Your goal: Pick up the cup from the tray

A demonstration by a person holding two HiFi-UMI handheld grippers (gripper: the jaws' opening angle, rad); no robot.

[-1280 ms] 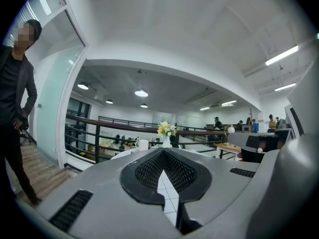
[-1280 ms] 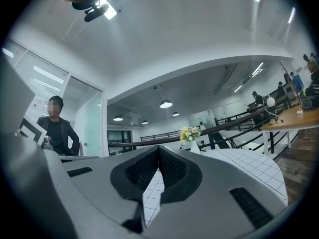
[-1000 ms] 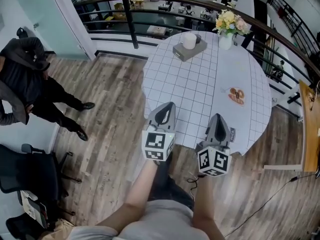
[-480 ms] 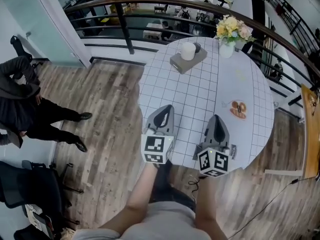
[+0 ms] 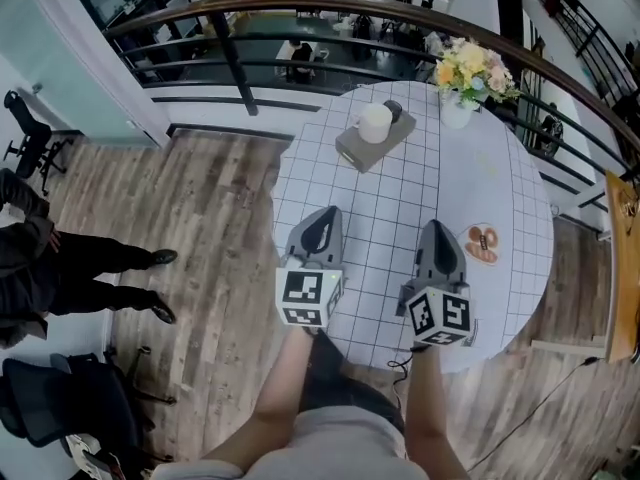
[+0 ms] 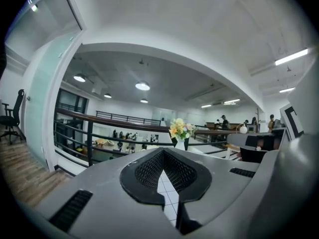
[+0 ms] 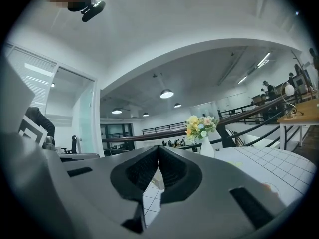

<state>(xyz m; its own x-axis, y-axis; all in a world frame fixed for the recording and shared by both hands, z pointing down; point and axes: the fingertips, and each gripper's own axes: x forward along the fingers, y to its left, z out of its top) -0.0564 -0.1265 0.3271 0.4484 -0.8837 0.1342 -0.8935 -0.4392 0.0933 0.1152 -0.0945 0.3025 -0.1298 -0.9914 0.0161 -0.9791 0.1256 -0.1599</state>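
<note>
A white cup (image 5: pixel 375 123) stands on a grey tray (image 5: pixel 362 148) at the far side of the round table (image 5: pixel 500 188) with the checked cloth. Beside the cup on the tray lies a small dark thing (image 5: pixel 394 110). Over the table's near edge my left gripper (image 5: pixel 327 213) is shut and empty, well short of the tray. To its right my right gripper (image 5: pixel 438 226) is also shut and empty. From the left gripper view I see the shut left gripper (image 6: pixel 163 152) over the checked cloth. In the right gripper view, the right gripper (image 7: pixel 158 148) hides the cup.
A vase of flowers (image 5: pixel 463 73) stands at the table's far right, seen again as flowers (image 6: pixel 180 130) and flowers (image 7: pixel 200 126). A small plate of food (image 5: pixel 482 244) lies right of my right gripper. A curved railing (image 5: pixel 230 63) runs behind the table. A person (image 5: pixel 60 268) stands on the wooden floor at left.
Both grippers have moved forward over the table's near edge, still shut. The table and tray appear closer. The person at left has slid toward the frame's left edge.
</note>
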